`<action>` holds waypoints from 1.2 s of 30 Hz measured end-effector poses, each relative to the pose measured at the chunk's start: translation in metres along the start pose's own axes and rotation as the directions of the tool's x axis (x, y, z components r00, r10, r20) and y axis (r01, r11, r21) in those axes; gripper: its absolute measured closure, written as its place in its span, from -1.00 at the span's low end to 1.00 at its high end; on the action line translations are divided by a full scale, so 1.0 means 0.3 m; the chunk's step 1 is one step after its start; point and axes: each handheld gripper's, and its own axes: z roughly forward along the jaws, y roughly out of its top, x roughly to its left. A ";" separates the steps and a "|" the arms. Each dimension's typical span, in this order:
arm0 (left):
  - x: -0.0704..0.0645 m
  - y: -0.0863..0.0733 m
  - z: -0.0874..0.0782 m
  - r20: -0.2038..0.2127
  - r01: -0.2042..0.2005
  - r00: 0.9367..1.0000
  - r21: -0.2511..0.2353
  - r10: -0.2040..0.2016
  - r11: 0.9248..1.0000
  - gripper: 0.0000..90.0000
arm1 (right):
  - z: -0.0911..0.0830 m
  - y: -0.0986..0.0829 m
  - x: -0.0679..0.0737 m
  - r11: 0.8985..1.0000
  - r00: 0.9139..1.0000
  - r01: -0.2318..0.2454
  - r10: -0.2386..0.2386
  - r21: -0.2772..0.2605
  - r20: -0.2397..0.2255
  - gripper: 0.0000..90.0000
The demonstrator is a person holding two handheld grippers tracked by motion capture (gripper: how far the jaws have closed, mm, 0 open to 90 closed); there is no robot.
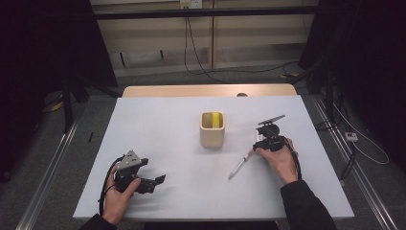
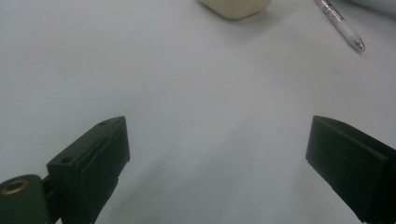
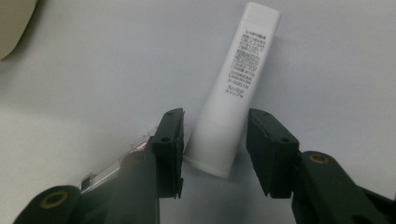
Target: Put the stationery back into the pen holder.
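A white tube [image 3: 233,84] with small black print lies flat on the white table [image 1: 167,143]. My right gripper [image 3: 215,140] is open, one jaw on each side of the tube's wider cap end with narrow gaps. In the high view my right gripper [image 1: 262,139] sits right of a cream cup [image 1: 212,129] that holds something yellow [image 1: 217,120]. A clear pen [image 1: 239,165] lies just left of that hand, partly behind the left jaw in the right gripper view [image 3: 121,161]. My left gripper [image 1: 154,170] rests open near the front left, nothing between its jaws [image 2: 217,154].
From the left gripper, the cream cup [image 2: 236,7] and the pen [image 2: 341,25] lie far ahead across bare table. The cup's edge [image 3: 14,23] shows at the upper left of the right gripper view. Cables and dark stands surround the table on the floor.
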 end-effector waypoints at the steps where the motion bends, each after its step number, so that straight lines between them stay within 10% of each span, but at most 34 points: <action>1: 0.000 0.000 0.000 -0.001 -0.002 1.000 0.002 0.002 1.000 -0.86 | 0.003 -0.001 -0.001 1.000 1.000 0.002 -0.002 0.003 0.006 0.41; 12: 0.000 0.000 -0.002 0.001 -0.002 1.000 -0.001 0.002 1.000 -0.86 | 0.004 -0.005 -0.005 1.000 1.000 -0.013 0.013 -0.006 0.017 0.50; 36: -0.003 0.000 -0.005 0.004 -0.003 1.000 -0.009 0.003 1.000 -0.87 | -0.077 -0.039 -0.045 0.995 0.993 0.012 -0.023 -0.096 -0.116 0.51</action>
